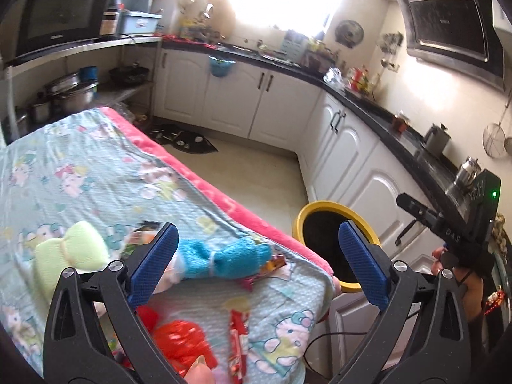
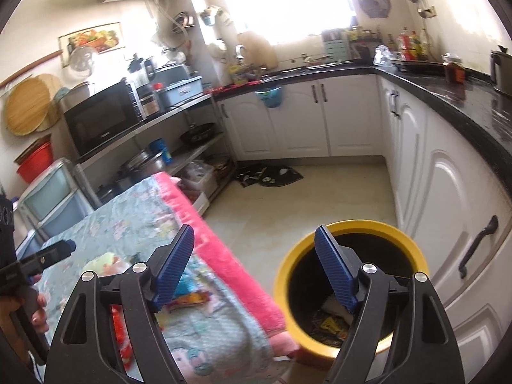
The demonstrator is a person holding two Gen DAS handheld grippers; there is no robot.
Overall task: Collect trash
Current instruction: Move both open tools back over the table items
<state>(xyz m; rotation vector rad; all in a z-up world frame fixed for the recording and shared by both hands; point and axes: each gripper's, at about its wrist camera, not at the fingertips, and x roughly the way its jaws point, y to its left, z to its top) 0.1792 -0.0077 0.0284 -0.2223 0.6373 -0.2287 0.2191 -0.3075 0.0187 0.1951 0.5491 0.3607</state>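
A yellow-rimmed bin (image 2: 288, 275) stands on the floor by the table's near right corner, with wrappers (image 2: 331, 324) at its bottom; it also shows in the left wrist view (image 1: 323, 206). On the cartoon-print tablecloth (image 1: 80, 172) lie a red crumpled wrapper (image 1: 182, 340), a red candy wrapper (image 1: 238, 329), an orange wrapper (image 1: 275, 262), a blue cloth bow (image 1: 224, 260) and a green cloth bow (image 1: 68, 249). My left gripper (image 1: 259, 262) is open above the blue bow, empty. My right gripper (image 2: 254, 272) is open and empty, between table edge and bin.
White cabinets (image 2: 448, 211) under a black countertop (image 2: 464, 96) run along the right and back. A steel shelf with a microwave (image 2: 102, 118) and pots stands at the left. A dark mat (image 2: 272, 174) lies on the tiled floor.
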